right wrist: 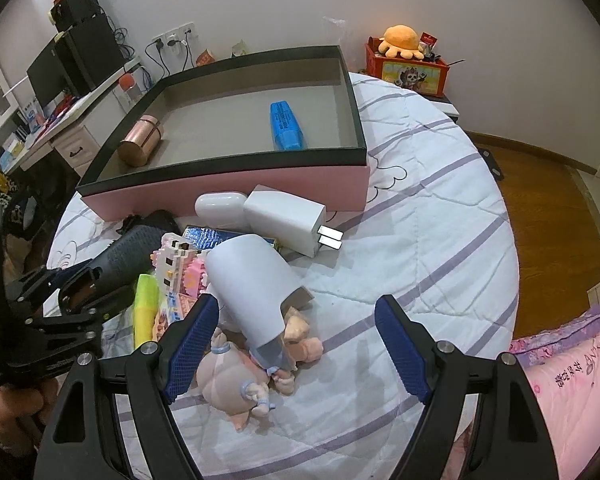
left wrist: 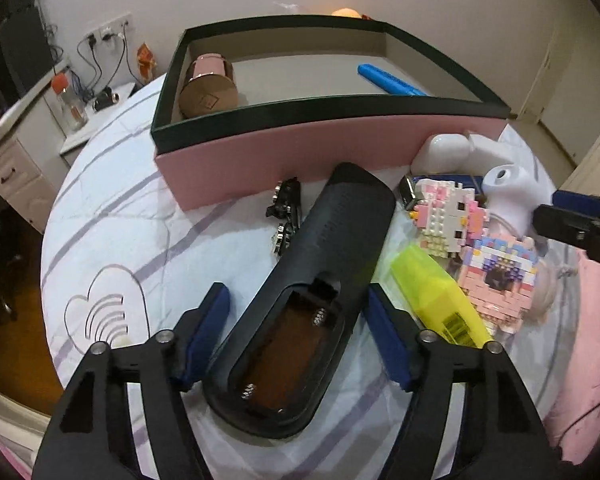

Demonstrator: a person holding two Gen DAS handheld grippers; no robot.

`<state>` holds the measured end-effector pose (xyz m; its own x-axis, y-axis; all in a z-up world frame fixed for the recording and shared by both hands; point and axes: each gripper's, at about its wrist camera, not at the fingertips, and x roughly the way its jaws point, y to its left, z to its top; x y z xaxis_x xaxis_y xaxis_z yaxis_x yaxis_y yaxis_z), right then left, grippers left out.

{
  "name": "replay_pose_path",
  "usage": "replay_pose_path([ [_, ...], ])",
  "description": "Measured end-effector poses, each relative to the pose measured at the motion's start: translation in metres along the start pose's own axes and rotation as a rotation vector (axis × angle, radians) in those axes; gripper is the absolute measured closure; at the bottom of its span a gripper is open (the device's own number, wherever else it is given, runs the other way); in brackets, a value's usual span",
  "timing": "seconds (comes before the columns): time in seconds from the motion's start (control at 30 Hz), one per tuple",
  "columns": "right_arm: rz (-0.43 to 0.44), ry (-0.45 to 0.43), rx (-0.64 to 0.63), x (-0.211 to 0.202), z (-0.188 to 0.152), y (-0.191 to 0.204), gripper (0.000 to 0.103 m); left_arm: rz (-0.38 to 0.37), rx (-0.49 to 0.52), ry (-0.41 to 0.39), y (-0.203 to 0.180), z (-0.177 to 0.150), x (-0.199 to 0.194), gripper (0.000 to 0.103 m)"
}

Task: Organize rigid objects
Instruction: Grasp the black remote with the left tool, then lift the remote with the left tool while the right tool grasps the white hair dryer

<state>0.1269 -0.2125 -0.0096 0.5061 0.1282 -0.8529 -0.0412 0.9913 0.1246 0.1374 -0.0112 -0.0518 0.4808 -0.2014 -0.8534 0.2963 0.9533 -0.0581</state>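
One pink box point(right wrist: 236, 190) holding one blue marker point(right wrist: 286, 126) and one copper cup point(right wrist: 140, 146), left gripper point(left wrist: 296, 332) open around one black remote point(left wrist: 320, 276), right gripper point(right wrist: 296, 344) open, one yellow marker point(left wrist: 436, 300), striped white bed point(right wrist: 420, 240), desk point(right wrist: 66, 136) by wall

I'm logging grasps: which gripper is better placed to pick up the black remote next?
Left. The left gripper is open with its fingers on either side of the black remote. The right gripper is open over the pink plush toy, away from it.
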Motion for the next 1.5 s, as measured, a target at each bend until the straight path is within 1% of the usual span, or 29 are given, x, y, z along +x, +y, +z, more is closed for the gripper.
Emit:
replay_pose_path([
  [0.1,0.007,0.002,-0.012,0.003,0.002,0.001,0.021,0.005,-0.004,0.002,-0.003,-0.001,-0.004,0.038],
  [0.23,0.02,0.01,-0.043,0.009,0.005,0.005,0.021,0.038,0.008,0.002,-0.007,0.002,-0.001,0.036],
  [0.3,0.024,0.014,-0.062,0.013,0.006,0.009,0.022,0.031,0.002,0.0,-0.008,0.003,0.0,0.037],
  [0.37,0.029,0.016,-0.081,0.016,0.008,0.012,0.022,0.007,-0.012,-0.007,-0.007,0.005,0.0,0.039],
  [0.4,0.035,0.021,-0.086,0.019,0.009,0.013,0.022,-0.008,-0.02,-0.004,-0.007,0.006,0.001,0.042],
  [0.47,0.034,0.043,-0.096,0.026,0.011,0.015,0.026,-0.014,-0.021,-0.008,-0.009,0.005,0.0,0.047],
  [0.5,0.043,0.046,-0.094,0.029,0.011,0.015,0.026,-0.02,-0.023,-0.01,-0.011,0.003,-0.001,0.054],
  [0.53,0.053,0.051,-0.09,0.03,0.012,0.014,0.03,-0.025,-0.025,-0.012,-0.012,0.002,-0.002,0.057],
  [0.57,0.081,0.06,-0.081,0.032,0.012,0.013,0.035,-0.034,-0.035,-0.013,-0.011,0.001,-0.004,0.057],
  [0.6,0.099,0.068,-0.075,0.033,0.011,0.012,0.036,-0.041,-0.042,-0.013,-0.011,0.0,-0.004,0.058],
  [0.63,0.099,0.067,-0.08,0.032,0.011,0.012,0.036,-0.05,-0.054,-0.014,-0.008,-0.001,-0.005,0.062],
  [0.67,0.102,0.066,-0.084,0.03,0.009,0.012,0.037,-0.046,-0.057,-0.014,-0.007,-0.002,-0.006,0.062],
  [0.73,0.115,0.067,-0.079,0.027,0.007,0.01,0.039,-0.062,-0.072,-0.015,-0.003,-0.003,-0.005,0.062],
  [0.87,0.131,0.058,-0.054,0.026,0.005,0.006,0.04,-0.059,-0.079,-0.018,-0.005,-0.001,-0.004,0.062],
  [1.03,0.152,0.04,-0.023,0.019,0.002,0.001,0.04,-0.076,-0.102,-0.017,-0.001,-0.003,-0.008,0.062],
  [1.23,0.167,0.018,0.007,0.016,0.005,-0.004,0.043,-0.093,-0.119,-0.032,0.001,-0.004,-0.018,0.062],
  [1.5,0.187,-0.013,0.031,0.007,0.008,-0.007,0.043,-0.103,-0.116,-0.07,-0.004,0.003,-0.038,0.062],
])
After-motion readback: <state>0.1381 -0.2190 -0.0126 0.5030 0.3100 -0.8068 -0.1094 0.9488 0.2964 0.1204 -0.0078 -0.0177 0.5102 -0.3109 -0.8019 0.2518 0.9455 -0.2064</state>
